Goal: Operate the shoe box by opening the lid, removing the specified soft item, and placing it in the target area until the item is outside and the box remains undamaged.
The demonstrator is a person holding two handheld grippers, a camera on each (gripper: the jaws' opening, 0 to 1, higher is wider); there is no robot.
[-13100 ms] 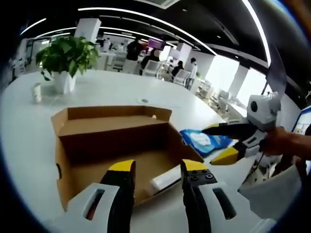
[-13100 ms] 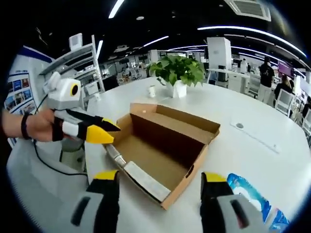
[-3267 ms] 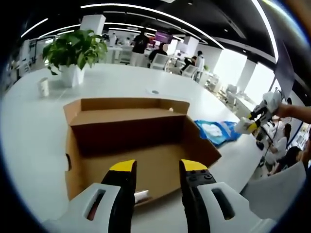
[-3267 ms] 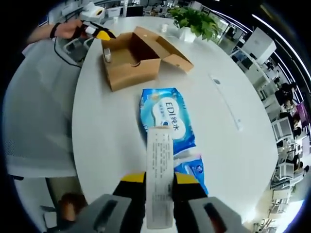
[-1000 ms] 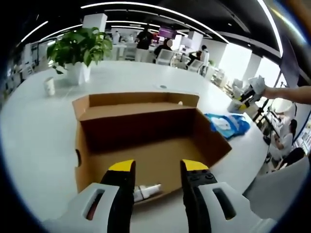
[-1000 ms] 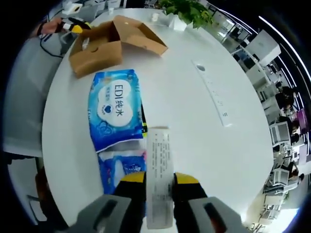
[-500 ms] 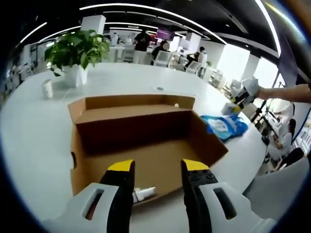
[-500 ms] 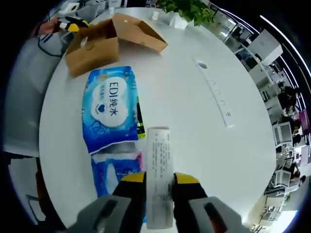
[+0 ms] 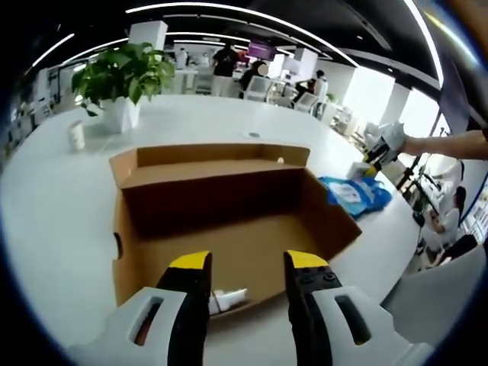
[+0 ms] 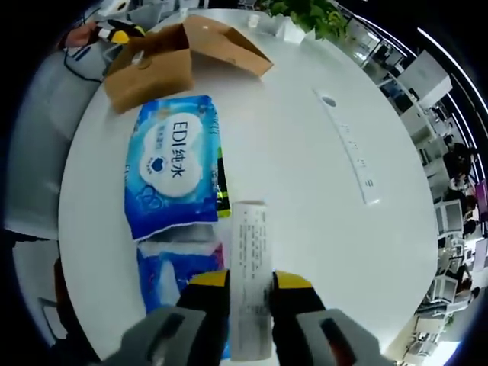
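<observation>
— Where is the shoe box [image 9: 221, 221]?
— On the white table, brown cardboard, lid folded back, a small white item [image 9: 226, 300] inside by its near wall.
— And the soft item?
— A long white tube [image 10: 250, 267] with printed text, clamped between yellow-tipped jaws, beside blue wipe packs [image 10: 174, 164].

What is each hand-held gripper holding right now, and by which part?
The right hand-held gripper is shut on a white printed tube, gripped at its near end. The left hand-held gripper is open above the cardboard shoe box, holding nothing.

The left gripper [image 9: 244, 278] hides most of a white item [image 9: 226, 299] in the box [image 9: 229, 221].
</observation>
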